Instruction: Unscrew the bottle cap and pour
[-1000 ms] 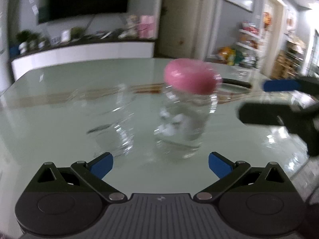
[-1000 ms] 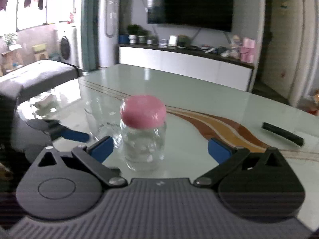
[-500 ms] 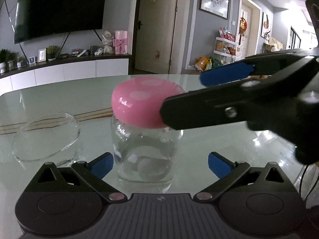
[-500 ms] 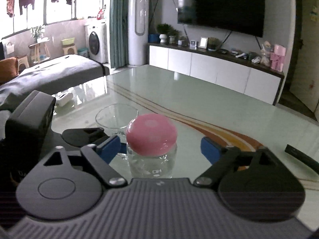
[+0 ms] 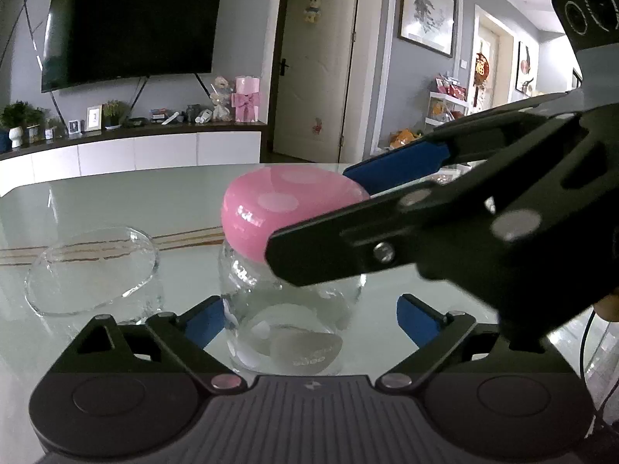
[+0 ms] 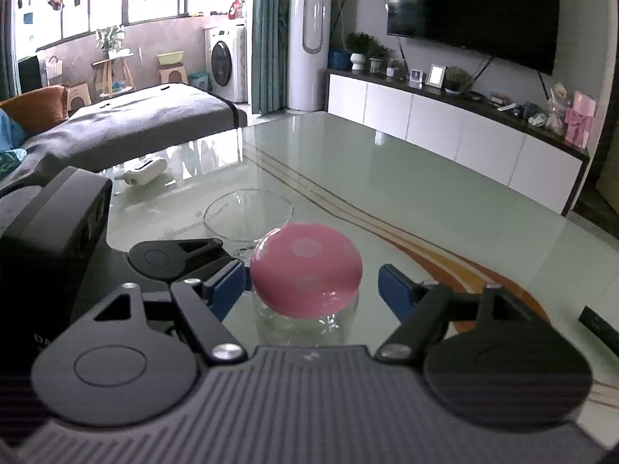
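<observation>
A clear glass bottle (image 5: 286,321) with a pink dotted cap (image 5: 278,208) stands on the glass table. My left gripper (image 5: 311,319) is open with its blue pads on either side of the bottle body, a small gap on each side. My right gripper (image 6: 311,284) is open around the pink cap (image 6: 305,268), with its pads level with the cap and not touching it. In the left wrist view the right gripper (image 5: 387,208) reaches in from the right over the cap. A clear glass bowl (image 5: 93,268) stands just left of the bottle; it also shows in the right wrist view (image 6: 247,212).
The glossy table (image 6: 387,178) has a brown curved stripe. A black bar-shaped object (image 6: 597,326) lies at its right edge and a white device (image 6: 145,170) at its far left. A TV wall and white cabinet stand behind.
Both grippers have closed in on the bottle: the left one moved up to straddle its body, the right one came over the cap. Both stay open.
</observation>
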Demonstrator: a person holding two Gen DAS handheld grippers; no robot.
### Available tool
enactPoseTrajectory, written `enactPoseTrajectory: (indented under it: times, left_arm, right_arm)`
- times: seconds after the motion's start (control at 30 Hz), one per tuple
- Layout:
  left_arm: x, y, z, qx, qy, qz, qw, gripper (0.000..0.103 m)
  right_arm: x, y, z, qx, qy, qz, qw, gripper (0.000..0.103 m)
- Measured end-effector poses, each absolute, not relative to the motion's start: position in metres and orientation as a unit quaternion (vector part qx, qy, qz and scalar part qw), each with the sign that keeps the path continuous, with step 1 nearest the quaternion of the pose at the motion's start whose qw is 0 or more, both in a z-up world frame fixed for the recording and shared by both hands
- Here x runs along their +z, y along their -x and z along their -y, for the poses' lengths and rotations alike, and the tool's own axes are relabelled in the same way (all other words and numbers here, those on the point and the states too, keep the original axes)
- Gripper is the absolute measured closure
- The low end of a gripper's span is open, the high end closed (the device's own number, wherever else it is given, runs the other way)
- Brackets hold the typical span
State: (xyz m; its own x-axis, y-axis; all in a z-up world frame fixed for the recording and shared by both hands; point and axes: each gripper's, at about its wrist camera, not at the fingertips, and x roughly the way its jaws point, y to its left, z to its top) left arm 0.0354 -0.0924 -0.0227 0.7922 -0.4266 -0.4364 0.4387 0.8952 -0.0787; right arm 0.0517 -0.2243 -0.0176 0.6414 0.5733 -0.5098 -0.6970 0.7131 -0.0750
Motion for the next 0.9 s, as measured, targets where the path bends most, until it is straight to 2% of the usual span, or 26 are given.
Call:
enactPoseTrajectory:
  times: [0.13,0.27,0.9]
  left_arm:
    - [-0.0220,-0.0348,0.0924,-0.217,-0.015,-0.225,0.950,0.018]
    - [-0.0207,-0.0338,0.0895,-0.206,-0.011,-0.223,0.953,0.028]
    - [-0.0143,-0.0359,0.0871,-0.211,-0.012,-0.224,0.951,0.029]
  right_arm:
    - [-0.0185,-0.0522,0.2218,0.354,0.133,-0.233,0.896,0.034]
    - [-0.0195,-0.0527,0.2205,0.352,0.134,-0.232,0.897,0.037]
    - [-0.0205,-0.0594,0.2204,0.363,0.157,-0.234,0.888,0.038]
